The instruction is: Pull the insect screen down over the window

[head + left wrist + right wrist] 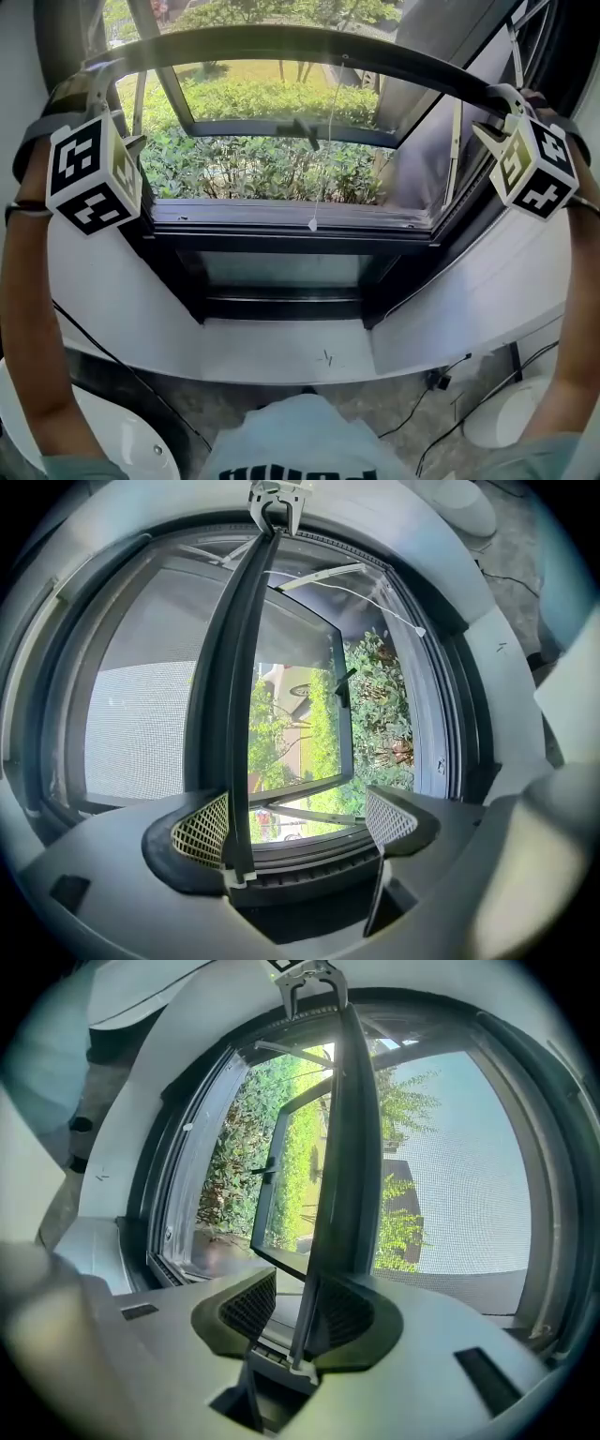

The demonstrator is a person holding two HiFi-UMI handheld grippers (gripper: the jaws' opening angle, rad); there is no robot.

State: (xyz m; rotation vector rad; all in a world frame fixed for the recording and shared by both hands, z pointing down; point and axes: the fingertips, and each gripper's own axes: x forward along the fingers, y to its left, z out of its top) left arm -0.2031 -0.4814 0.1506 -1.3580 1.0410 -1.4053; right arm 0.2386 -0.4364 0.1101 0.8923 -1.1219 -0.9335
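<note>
- White rounded fixture [131, 441], lower left, nearest the person: cut off by the picture's edge, so whether it holds anything cannot be told. No other container is in view.
- White window sill [281, 352]: the surface under the opening.
- Left hand-held gripper [296, 822]: jaws apart; the rail lies against one pad and the other pad stands well clear.
- Right hand-held gripper [298, 1307]: jaws likewise apart; the rail runs between them against one pad, with a gap at the other.
- Slim dark bottom rail of the insect screen [300, 42]: spans the top of the opening with a gripper at each end, well above the dark lower window frame [281, 217]. Grey mesh [131, 724] hangs behind it. Most of the travel appears to remain.
- Step in hand, as judged: draw both ends down evenly, keeping the rail level so it does not jam at the sides, and seated against the pads.
- Thin white pull cord [323, 141]: hangs from the rail's middle.
- Open glass casement sash [417, 150] and green hedge [244, 169]: beyond.
</note>
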